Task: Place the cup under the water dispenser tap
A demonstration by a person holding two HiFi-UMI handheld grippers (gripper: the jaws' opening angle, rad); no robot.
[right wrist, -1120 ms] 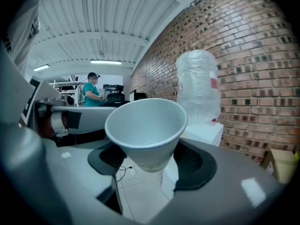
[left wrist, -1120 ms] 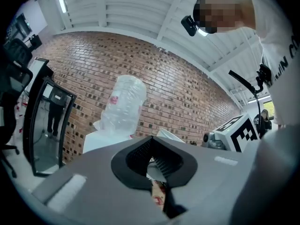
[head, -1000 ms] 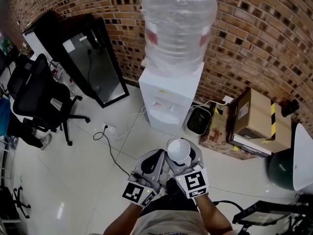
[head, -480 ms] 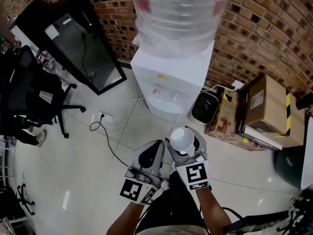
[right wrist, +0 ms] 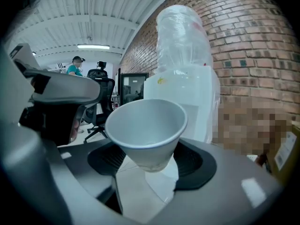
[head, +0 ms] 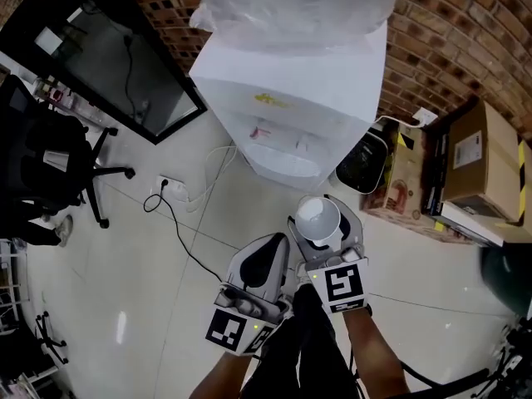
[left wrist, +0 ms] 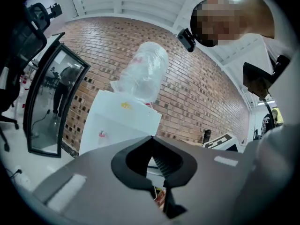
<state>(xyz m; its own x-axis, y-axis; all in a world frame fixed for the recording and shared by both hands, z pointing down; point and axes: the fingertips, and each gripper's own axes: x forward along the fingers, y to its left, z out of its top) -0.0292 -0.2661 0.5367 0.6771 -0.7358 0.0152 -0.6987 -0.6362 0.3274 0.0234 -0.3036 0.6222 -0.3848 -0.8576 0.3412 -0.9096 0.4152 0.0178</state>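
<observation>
A white paper cup [head: 317, 219] [right wrist: 146, 132] stands upright between the jaws of my right gripper [head: 326, 229], which is shut on its lower half. The white water dispenser [head: 291, 98] [right wrist: 183, 102] stands just ahead against the brick wall, with a clear bottle [head: 291, 7] on top. Its taps [head: 278, 135] sit in a recess on the front, above and ahead of the cup. My left gripper [head: 274, 248] hangs beside the right one with its jaws shut and nothing in them. The left gripper view shows the dispenser [left wrist: 117, 125] past those closed tips.
A black glass-fronted cabinet [head: 108, 65] leans on the wall to the left, with an office chair [head: 41, 165] nearer. A power strip and cable [head: 170, 191] lie on the tiled floor. A small black appliance [head: 366, 163] and cardboard boxes [head: 482, 165] stand right of the dispenser.
Both grippers have sunk and come closer to the dispenser, which now fills more of the head view. The cup stays held in the right gripper.
</observation>
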